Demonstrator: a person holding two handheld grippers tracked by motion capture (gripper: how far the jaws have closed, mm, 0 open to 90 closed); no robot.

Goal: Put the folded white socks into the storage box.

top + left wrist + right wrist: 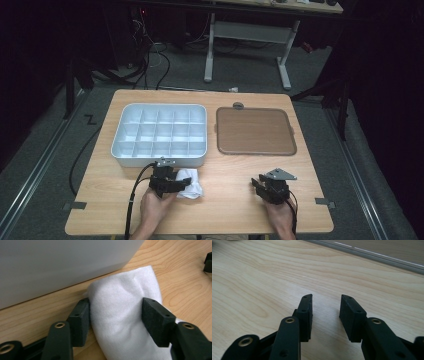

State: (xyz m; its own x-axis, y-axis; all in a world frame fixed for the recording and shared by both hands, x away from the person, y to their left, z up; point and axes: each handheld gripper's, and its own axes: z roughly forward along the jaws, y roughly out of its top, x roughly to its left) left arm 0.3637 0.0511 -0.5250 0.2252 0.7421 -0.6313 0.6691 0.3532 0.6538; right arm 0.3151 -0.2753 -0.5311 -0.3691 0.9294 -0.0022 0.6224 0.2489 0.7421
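Observation:
A crumpled white cloth (193,184) lies on the wooden table (225,205) just in front of the grey compartment tray (160,161). My left gripper (179,184) has its jaws on either side of the cloth. In the left gripper view both pads (80,317) press into the cloth (120,287), which bulges between them, and the tray wall (62,262) stands close behind. My right gripper (257,186) rests low over bare table at the front right. In the right gripper view it (325,312) stands open with nothing between its fingers.
A brown rectangular mat (255,131) lies to the right of the tray, with a small round grey piece (238,105) at its far edge. Cables trail from both grippers toward the table's front edge. A desk frame stands on the floor beyond.

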